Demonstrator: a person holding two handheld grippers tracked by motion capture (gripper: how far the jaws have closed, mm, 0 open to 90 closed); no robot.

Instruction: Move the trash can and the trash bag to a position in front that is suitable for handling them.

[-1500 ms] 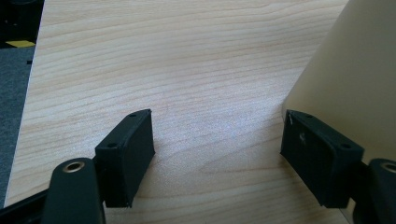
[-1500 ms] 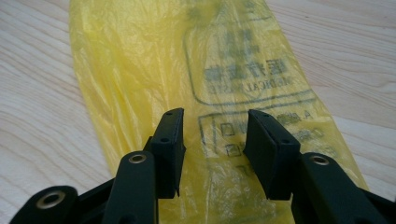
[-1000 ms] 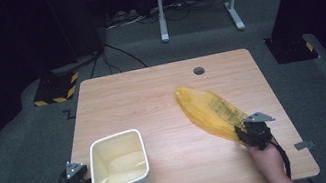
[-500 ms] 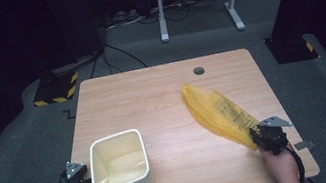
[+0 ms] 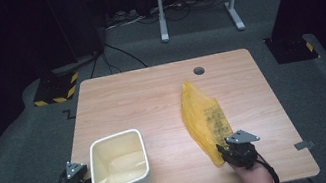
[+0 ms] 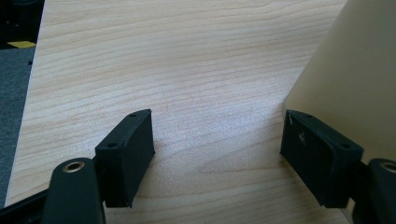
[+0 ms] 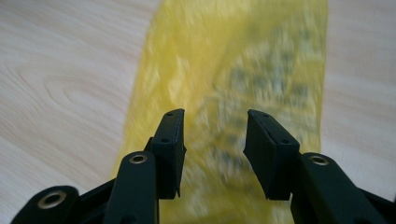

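- The left tongs (image 5: 78,180) rest at the near left edge of the surface (image 5: 152,98), jaws spread and gripping nothing; in the left gripper view (image 6: 217,161) one jaw lies against the outer wall of the tub (image 6: 355,79), the other on bare wood.
- The cream tub (image 5: 118,159) stands upright just beside them, at the near left.
- The right tongs (image 5: 232,153) sit at the near right, over the bag's near end; their jaws have just been opening and stand apart (image 7: 212,154), the bag below them, unpinched.
- The yellow bag (image 5: 204,120) lies flat, stretching away toward a round hole (image 5: 199,71) near the far edge.
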